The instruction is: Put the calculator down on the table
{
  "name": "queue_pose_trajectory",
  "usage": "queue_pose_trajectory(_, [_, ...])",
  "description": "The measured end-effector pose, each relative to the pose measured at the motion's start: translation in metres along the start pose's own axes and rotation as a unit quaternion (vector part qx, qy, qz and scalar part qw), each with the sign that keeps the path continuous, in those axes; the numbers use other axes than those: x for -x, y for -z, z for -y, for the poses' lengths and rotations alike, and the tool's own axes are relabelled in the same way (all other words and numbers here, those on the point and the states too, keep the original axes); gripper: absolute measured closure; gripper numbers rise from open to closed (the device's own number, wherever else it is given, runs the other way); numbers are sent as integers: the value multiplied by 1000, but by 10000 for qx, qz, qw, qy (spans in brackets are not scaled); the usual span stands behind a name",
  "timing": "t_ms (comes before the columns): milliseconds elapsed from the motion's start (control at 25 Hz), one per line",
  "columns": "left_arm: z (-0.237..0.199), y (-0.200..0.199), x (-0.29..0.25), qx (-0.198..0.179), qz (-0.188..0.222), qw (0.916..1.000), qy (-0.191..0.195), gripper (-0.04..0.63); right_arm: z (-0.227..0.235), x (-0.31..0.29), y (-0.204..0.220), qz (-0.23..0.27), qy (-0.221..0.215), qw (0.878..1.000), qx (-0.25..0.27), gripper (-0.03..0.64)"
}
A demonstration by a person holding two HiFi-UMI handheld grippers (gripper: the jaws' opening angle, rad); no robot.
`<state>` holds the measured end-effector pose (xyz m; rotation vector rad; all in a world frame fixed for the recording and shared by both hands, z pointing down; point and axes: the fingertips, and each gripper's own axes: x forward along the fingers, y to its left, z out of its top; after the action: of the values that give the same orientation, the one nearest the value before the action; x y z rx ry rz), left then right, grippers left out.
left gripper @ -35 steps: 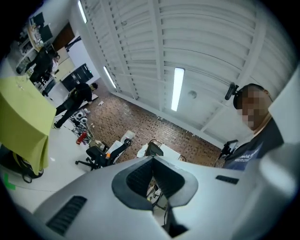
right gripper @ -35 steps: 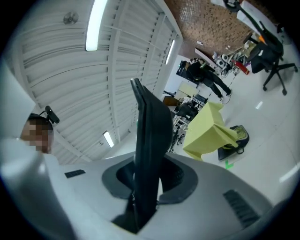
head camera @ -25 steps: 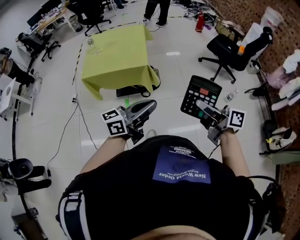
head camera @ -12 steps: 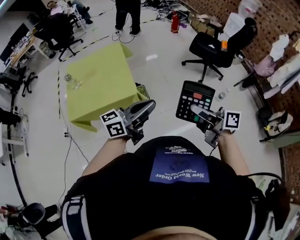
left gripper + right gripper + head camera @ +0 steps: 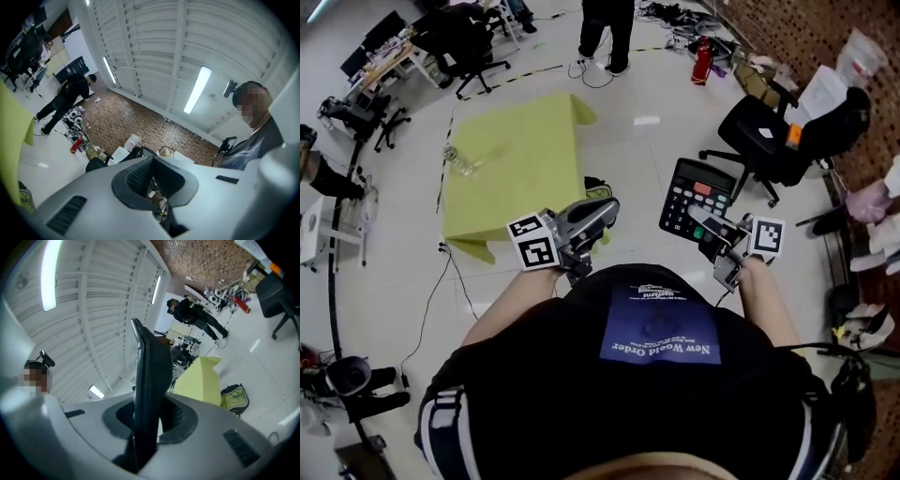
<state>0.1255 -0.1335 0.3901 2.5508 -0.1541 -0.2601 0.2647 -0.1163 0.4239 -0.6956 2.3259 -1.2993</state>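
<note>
The right fingers (image 5: 179, 418) are gripping the calculator (image 5: 701, 195) by its edge, well short of the tabletop (image 5: 516, 159), the left fingers (image 5: 136, 176) sitting closed and empty, so a jolt could twist it loose.

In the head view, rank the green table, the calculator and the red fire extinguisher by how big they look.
1. green table
2. calculator, though it is much nearer the camera, which inflates it
3. red fire extinguisher, far off and smallest

Left claw (image 5: 602, 210) held forward with jaws together, right claw (image 5: 697, 216) level, jaws clamped
</note>
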Motion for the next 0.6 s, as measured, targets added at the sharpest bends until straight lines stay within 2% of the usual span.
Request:
queue_pose_trajectory(160, [-24,-14,-33,-96,189,9988,-436,589,14,-6,-59,-496,-290,9979,293,555])
queue_pose_trajectory(280, [-36,-26,-57,-10,448,9974,-563,589,24,-14,-92,-673,-519,9960,281,555])
queue_pose_trajectory(440, [-58,-23,-58,218,434,9958,-780,589,51,-33,-101,-895,-534,9945,-46,555])
queue_pose_trajectory(600, [-99,-39,-44,381,706,9919,-980,589,72,-66,-116,-1090,-480,9929,-27,555])
